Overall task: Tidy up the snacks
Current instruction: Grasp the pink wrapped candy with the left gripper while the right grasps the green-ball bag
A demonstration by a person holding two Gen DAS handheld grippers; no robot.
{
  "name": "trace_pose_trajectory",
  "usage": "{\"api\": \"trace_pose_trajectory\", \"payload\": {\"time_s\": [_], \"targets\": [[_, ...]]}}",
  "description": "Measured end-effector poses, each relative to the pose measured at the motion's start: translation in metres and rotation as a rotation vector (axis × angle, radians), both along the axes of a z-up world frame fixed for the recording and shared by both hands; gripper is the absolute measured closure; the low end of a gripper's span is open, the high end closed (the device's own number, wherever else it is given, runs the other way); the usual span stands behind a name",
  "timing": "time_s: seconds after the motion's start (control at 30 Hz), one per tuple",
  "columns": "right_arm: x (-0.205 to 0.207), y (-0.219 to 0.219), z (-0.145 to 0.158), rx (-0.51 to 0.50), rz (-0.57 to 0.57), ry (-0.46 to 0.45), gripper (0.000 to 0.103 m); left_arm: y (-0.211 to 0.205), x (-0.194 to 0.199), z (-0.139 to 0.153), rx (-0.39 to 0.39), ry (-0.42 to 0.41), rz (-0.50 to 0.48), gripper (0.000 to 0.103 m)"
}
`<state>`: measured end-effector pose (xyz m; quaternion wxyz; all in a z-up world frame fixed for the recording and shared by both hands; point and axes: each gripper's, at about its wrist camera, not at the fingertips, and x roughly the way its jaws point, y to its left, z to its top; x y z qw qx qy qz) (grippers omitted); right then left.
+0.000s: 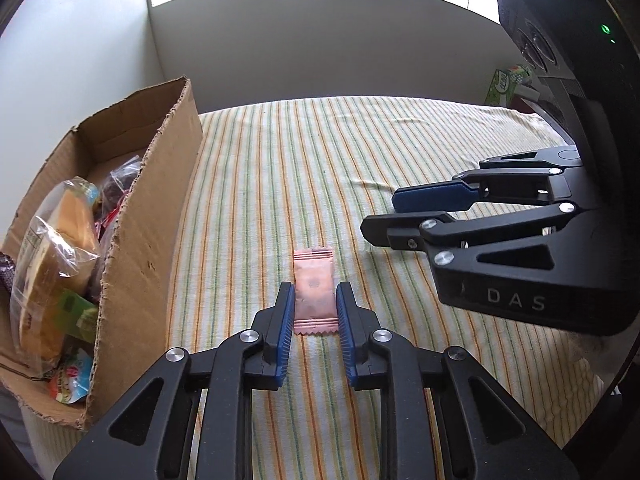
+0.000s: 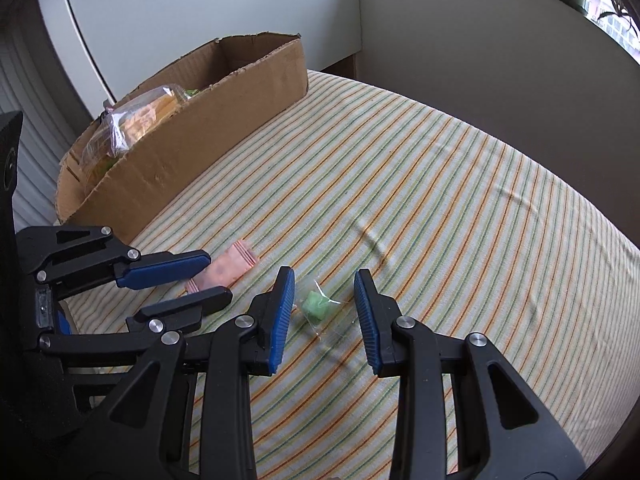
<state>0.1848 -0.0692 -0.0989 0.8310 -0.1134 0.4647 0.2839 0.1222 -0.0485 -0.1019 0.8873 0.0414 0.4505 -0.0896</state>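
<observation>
Gripping is nearly complete on the left: the left tongs [image 1: 314,306] straddle the pink sachet [image 1: 313,294] lying flat on the striped counter [image 1: 400,152], blue pads at both long edges and apparently pressing. The right tongs [image 2: 324,308] stand apart around the green candy in clear wrap [image 2: 318,306], pads not touching it. Both items rest on the cloth, near each other. The cardboard box [image 1: 160,208], already holding bagged snacks, sits at the left edge. Judged step: picking up loose sweets. Next move calls for lifting the sachet clear and carrying it over the box wall; the thin wrapper may slip.
</observation>
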Motion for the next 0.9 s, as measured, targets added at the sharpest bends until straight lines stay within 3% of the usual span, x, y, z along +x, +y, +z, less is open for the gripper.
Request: {"api": "trace_pose_trajectory", "payload": {"time_s": [0.2, 0.47, 0.6, 0.67, 0.73, 0.77, 0.83, 0.9], "targets": [[-0.004, -0.007, 0.001, 0.006, -0.008, 0.000, 0.070, 0.009, -0.006, 0.004, -0.019, -0.001, 0.009, 0.084], [0.002, -0.043, 0.016, 0.180, -0.105, 0.054, 0.069, 0.013, -0.015, 0.013, -0.026, -0.025, 0.000, 0.084], [-0.005, -0.036, 0.014, 0.129, -0.077, 0.037, 0.067, 0.013, -0.018, 0.014, -0.025, -0.032, 0.000, 0.084], [-0.008, -0.027, 0.008, 0.092, -0.064, 0.034, 0.055, 0.014, -0.019, 0.013, -0.026, -0.030, 0.001, 0.084], [-0.012, -0.015, 0.002, 0.041, -0.038, 0.019, 0.054, 0.014, -0.020, 0.014, -0.024, -0.032, 0.001, 0.084], [-0.015, -0.011, -0.001, 0.018, -0.021, 0.017, 0.055, 0.014, -0.020, 0.014, -0.024, -0.033, 0.001, 0.084], [-0.019, -0.004, -0.003, -0.023, -0.012, -0.010, 0.070, 0.014, -0.021, 0.015, -0.021, -0.037, 0.001, 0.084], [-0.020, -0.002, -0.002, -0.046, -0.012, -0.023, 0.077, 0.015, -0.021, 0.015, -0.021, -0.039, 0.003, 0.084]]}}
